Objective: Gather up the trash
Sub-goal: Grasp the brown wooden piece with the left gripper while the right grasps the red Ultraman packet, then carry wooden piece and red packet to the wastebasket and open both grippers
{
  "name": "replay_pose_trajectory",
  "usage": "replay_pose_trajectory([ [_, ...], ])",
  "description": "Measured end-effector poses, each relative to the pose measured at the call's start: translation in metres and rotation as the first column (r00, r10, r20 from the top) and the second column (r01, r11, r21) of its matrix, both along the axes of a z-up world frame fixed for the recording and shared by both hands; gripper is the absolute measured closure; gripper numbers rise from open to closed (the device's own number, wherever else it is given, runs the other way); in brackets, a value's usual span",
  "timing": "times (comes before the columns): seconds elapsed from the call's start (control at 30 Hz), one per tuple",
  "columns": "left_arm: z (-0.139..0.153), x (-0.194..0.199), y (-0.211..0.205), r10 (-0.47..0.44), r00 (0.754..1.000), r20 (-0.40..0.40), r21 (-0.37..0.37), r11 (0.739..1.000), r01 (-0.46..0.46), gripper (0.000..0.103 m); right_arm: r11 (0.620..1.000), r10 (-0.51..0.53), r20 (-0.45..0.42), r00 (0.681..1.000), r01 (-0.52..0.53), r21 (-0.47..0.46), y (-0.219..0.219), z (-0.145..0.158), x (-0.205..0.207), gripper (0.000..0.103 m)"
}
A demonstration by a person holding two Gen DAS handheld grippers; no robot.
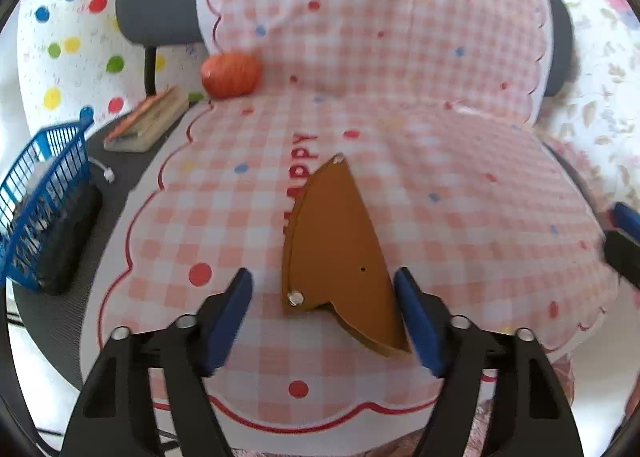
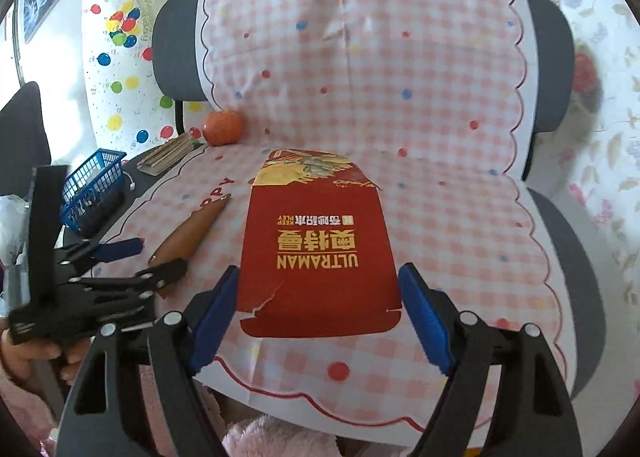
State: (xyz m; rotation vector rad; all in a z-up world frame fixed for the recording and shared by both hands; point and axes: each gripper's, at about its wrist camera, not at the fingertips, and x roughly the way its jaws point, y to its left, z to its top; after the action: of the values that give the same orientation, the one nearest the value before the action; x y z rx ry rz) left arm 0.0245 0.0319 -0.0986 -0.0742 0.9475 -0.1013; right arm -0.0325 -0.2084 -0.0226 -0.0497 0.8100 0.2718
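A brown fan-shaped piece (image 1: 336, 249) with metal rivets lies on the pink checked cloth (image 1: 460, 197) over a chair seat. My left gripper (image 1: 324, 297) is open just above it, one blue pad on each side; the left pad stands clear of it. In the right wrist view the same brown piece (image 2: 192, 233) sits under the left gripper (image 2: 160, 257). My right gripper (image 2: 318, 289) is shut on a torn red packet (image 2: 320, 241) printed ULTRAMAN, its pads against the two side edges, holding it above the seat. The right gripper's fingers (image 1: 624, 233) show at the right edge.
An orange round object (image 1: 230, 75) rests where the seat meets the backrest. A stack of flat cards or booklets (image 1: 148, 121) lies left of it. A blue wire basket (image 1: 44, 193) stands at the seat's left edge. A person's hand (image 2: 24, 357) holds the left gripper.
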Motion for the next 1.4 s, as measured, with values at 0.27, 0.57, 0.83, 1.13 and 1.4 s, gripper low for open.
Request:
replay_pose_trajectory([
  [0.27, 0.027, -0.019, -0.002, -0.049, 0.994, 0.096, -0.009, 0.999, 0.050, 0.050, 0.999, -0.038, 0.031, 0.999, 0.038, 0.006, -0.017, 0.017, -0.021, 0.025],
  [0.57, 0.087, -0.073, -0.029, -0.181, 0.957, 0.228, -0.012, 0.982, 0.189, 0.050, 0.993, -0.114, 0.056, 0.992, 0.114, 0.016, -0.051, 0.039, -0.065, 0.025],
  [0.83, 0.079, -0.121, -0.101, -0.356, 0.899, 0.256, -0.009, 0.929, 0.370, 0.050, 0.963, -0.265, 0.033, 0.964, 0.267, -0.043, -0.095, 0.034, -0.140, 0.024],
  [1.13, 0.054, -0.160, -0.168, -0.527, 0.828, 0.191, -0.067, 0.834, 0.547, 0.050, 0.902, -0.421, -0.028, 0.907, 0.415, -0.122, -0.139, 0.017, -0.226, 0.024],
  [1.4, 0.047, -0.173, -0.201, -0.594, 0.786, 0.172, -0.068, 0.789, 0.611, 0.050, 0.877, -0.479, -0.129, 0.868, 0.467, -0.116, -0.159, -0.025, -0.246, 0.024],
])
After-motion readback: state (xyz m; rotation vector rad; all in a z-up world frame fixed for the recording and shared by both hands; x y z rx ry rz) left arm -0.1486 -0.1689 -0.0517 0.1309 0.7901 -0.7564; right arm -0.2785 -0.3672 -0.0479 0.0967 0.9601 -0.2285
